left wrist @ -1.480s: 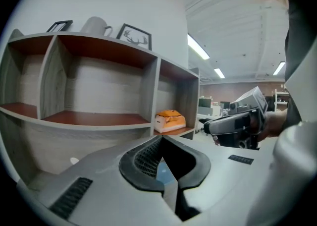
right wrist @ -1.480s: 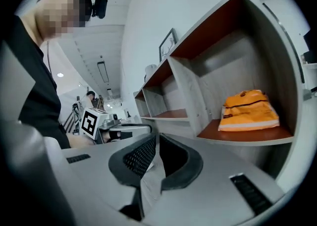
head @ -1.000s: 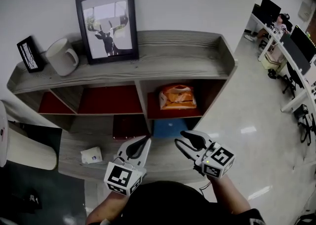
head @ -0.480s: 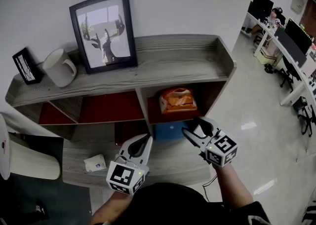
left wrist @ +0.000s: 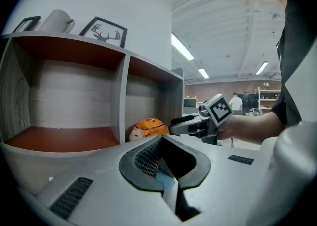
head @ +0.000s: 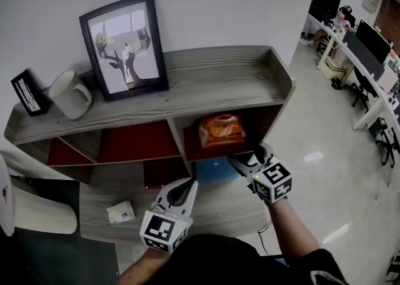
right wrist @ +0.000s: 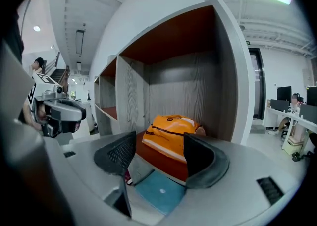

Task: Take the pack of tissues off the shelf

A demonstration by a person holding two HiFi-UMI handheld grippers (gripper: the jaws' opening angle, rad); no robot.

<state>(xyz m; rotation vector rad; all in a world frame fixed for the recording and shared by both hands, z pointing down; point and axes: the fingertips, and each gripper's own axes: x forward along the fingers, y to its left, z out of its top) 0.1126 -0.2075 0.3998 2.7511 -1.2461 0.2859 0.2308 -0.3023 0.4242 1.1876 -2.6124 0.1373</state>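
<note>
The grey wooden shelf unit [head: 219, 80] fills the centre of the head view. Its compartments have red-brown floors. On its top board stand a black-framed deer picture [head: 125, 46] at upper left, a white mug [head: 69, 94] just left of the picture, and a small black frame [head: 28, 92] at the far left edge.

The right gripper [head: 247, 154] sits right of centre, in front of the upper right compartment. Its jaws have just been opening and stand wide apart. The left gripper [head: 185, 185] sits at lower centre, over the lower board. Its jaws are pressed together with nothing between them, as the left gripper view confirms [left wrist: 162, 143].

The orange pack of tissues [head: 220, 129] lies on the floor of the upper right compartment, near the back wall. In the right gripper view the pack of tissues [right wrist: 171, 130] appears in the gap between the two pads of the right gripper [right wrist: 159, 143]. It lies beyond the fingertips, and neither pad touches it. In the left gripper view the pack of tissues [left wrist: 148, 128] shows at centre, well apart from that gripper's fingers.

A flat blue item [head: 215, 168] lies in the compartment below the pack. A small white packet [head: 120, 213] lies on the lower board at lower left.
</note>
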